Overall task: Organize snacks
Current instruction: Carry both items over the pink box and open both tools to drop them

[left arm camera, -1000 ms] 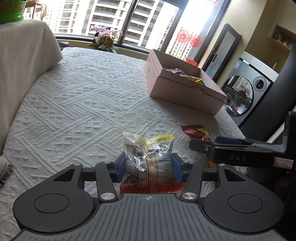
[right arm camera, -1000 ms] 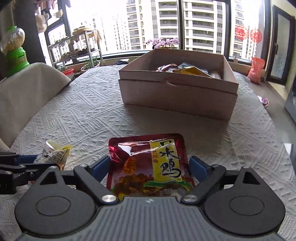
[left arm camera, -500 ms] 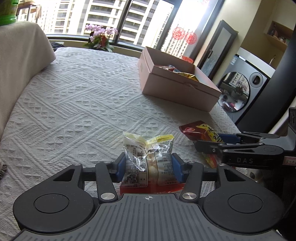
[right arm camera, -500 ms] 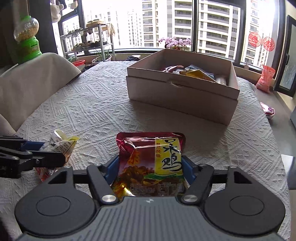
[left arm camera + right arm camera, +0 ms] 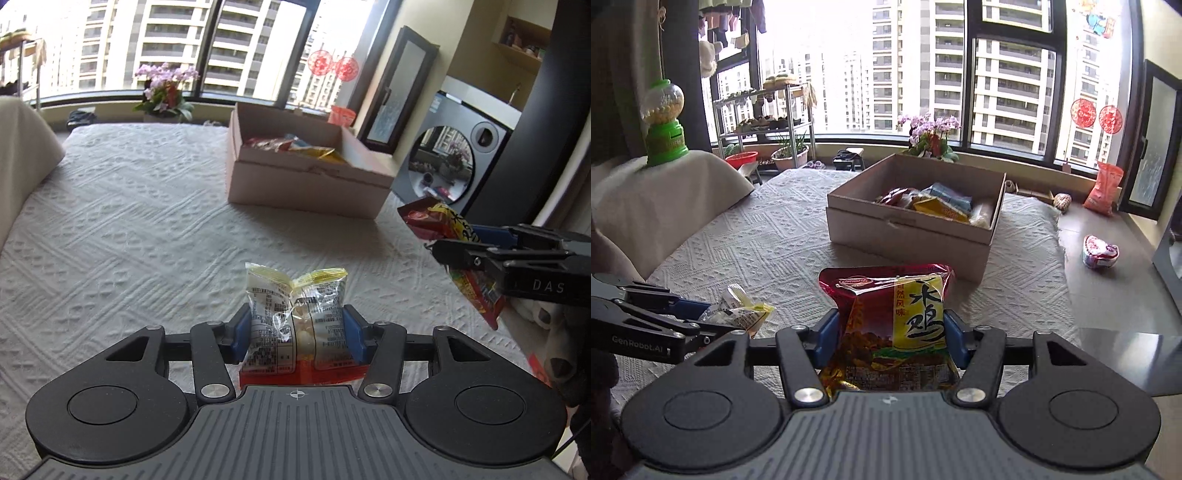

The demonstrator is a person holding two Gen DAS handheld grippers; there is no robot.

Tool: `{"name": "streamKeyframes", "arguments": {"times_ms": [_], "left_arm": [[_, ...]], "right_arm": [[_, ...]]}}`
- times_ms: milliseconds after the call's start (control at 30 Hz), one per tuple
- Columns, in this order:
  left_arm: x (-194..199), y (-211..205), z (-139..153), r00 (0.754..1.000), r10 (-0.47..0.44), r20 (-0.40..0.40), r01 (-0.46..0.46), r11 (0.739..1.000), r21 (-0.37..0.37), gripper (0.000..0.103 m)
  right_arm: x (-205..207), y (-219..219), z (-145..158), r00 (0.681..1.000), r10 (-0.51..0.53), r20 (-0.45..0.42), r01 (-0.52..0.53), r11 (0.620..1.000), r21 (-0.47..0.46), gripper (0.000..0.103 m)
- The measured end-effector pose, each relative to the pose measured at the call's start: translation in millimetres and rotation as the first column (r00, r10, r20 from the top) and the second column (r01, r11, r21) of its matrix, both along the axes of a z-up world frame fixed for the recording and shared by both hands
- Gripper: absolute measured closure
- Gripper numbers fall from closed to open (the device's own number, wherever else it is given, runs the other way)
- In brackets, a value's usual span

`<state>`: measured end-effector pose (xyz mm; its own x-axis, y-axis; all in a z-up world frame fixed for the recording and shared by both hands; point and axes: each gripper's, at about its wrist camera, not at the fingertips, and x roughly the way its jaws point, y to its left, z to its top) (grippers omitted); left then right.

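Observation:
My left gripper (image 5: pixel 295 330) is shut on a clear and yellow snack packet (image 5: pixel 295 314), which it holds upright above the white tablecloth (image 5: pixel 129 229). The jaws of my right gripper (image 5: pixel 890 341) are closing. Their blue pads press on a red and yellow snack packet (image 5: pixel 897 317) that is lifted off the cloth. An open cardboard box (image 5: pixel 908 236) with several snack packets inside stands further back on the table. In the left wrist view the box (image 5: pixel 306 184) is ahead to the right, and the right gripper (image 5: pixel 480 254) hangs at the right edge with the red packet (image 5: pixel 439 221).
A beige covered cushion (image 5: pixel 657 199) with a green gumball machine (image 5: pixel 663 122) borders the table's left side. Potted flowers (image 5: pixel 929 136) stand behind the box. A washing machine (image 5: pixel 450 162) is off the table's right. A wrapped item (image 5: pixel 1100 251) and an orange bag (image 5: pixel 1104 188) lie on the floor.
The right gripper's jaws came together onto the red packet and lifted it off the cloth. Both grippers rose and moved toward the box with their packets.

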<state>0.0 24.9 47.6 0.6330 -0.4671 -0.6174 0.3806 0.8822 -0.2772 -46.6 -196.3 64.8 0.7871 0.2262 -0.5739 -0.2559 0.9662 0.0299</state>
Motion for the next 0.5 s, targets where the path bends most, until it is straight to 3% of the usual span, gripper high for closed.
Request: {"name": "streamKeyframes", "arguments": {"times_ms": [100,167,267,300,367,467,500], "left_arm": [[19,-6,38,0.993,-0.004,0.121,0.007,1.000,-0.028,0.047],[39,-13,65,0.974,0.023,0.224,-0.014,0.999,-0.040,0.046],[83,-23,99,0.955,0.038,0.296,0.011,0.987,-0.163,0.046],[104,-26,105,0.958,0.026,0.286,0.042,0.973,-0.228,0.045],[148,-38,99,0.970,0.001,0.244,0.070,0.957,-0.283,0.044],[205,-68,56,0.997,-0.005,0.076,0.015,0.992,-0.124,0.047],[209,-67,45,0.998,0.006,0.062,0.002,0.992,-0.125,0.047]], "right_arm": [[-6,-9,11,0.999,-0.019,0.048,0.020,1.000,-0.009,0.044],[-5,-12,14,0.997,-0.029,0.066,0.030,0.999,-0.017,0.044],[-1,-14,15,0.996,-0.044,0.075,0.046,0.999,-0.021,0.044],[1,-15,14,0.996,-0.049,0.075,0.051,0.998,-0.022,0.044],[4,-16,11,0.996,-0.051,0.071,0.052,0.998,-0.019,0.044],[11,-16,8,0.997,-0.055,0.058,0.055,0.998,-0.011,0.044],[13,-16,6,0.997,-0.057,0.052,0.058,0.998,-0.009,0.044]]}}
